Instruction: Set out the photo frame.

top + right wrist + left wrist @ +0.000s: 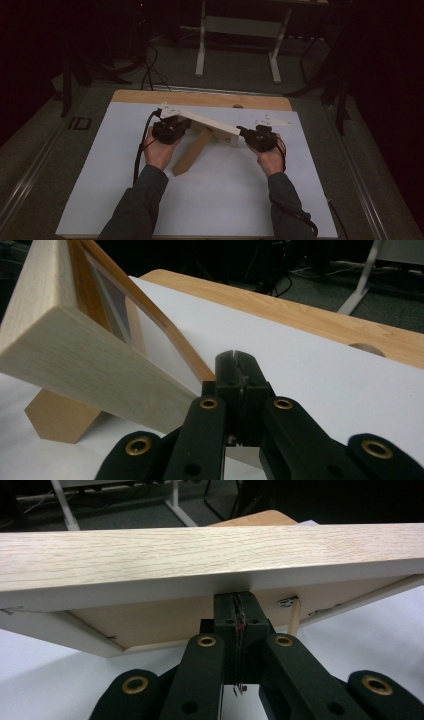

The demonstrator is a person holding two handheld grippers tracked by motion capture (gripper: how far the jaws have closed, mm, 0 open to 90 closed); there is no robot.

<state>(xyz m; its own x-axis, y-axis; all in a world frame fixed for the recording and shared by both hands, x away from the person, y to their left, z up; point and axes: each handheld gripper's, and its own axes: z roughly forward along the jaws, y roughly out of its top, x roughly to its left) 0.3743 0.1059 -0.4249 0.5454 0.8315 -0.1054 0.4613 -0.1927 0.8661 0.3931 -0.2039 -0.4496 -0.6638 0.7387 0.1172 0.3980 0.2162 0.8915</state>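
Above the white worktop (pixel 110 200), left gripper (pixel 169 129) and right gripper (pixel 260 137), jaws closed, press a wooden frame (pixel 207 123) (steadying it tilted).

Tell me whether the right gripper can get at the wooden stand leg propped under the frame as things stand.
Probably not directly. The right gripper sits shut at the picture frame's right end, and the stand leg lies under the frame's middle, with the frame between them. It would likely have to come around the front.
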